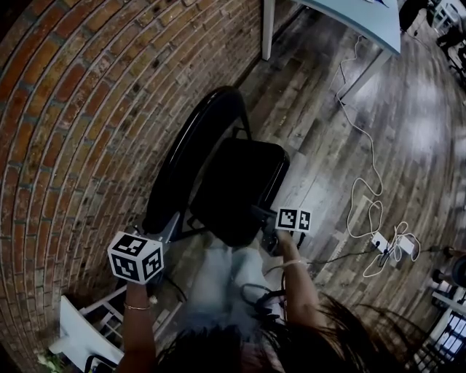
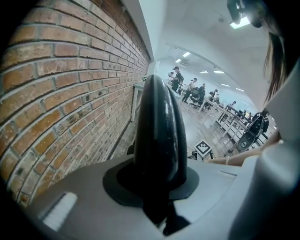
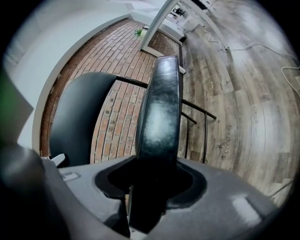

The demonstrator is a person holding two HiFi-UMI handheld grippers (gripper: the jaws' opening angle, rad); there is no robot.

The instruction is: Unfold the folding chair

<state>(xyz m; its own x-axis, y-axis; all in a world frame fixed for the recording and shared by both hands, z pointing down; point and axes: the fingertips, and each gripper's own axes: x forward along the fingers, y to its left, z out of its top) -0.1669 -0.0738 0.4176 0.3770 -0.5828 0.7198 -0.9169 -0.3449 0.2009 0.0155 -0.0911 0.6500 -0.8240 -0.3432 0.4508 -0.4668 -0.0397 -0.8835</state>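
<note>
A black folding chair stands by the brick wall, its curved backrest (image 1: 186,156) toward the wall and its padded seat (image 1: 240,186) tilted out over the floor. My left gripper (image 1: 172,226) is shut on the backrest's near edge, which fills the left gripper view as a dark rounded slab (image 2: 159,136) clamped between the jaws (image 2: 158,199). The right gripper (image 1: 265,220) is shut on the seat's front edge. In the right gripper view the seat (image 3: 160,112) rises edge-on from the jaws (image 3: 149,190), with the backrest (image 3: 77,115) to its left and thin black frame tubes (image 3: 205,131) to its right.
The brick wall (image 1: 73,109) runs close along the chair's left. A white table (image 1: 357,18) stands at the top right. White cables (image 1: 371,200) and a power strip (image 1: 397,244) lie on the wood floor. A white frame (image 1: 84,331) sits at the lower left. People (image 2: 192,91) are far off.
</note>
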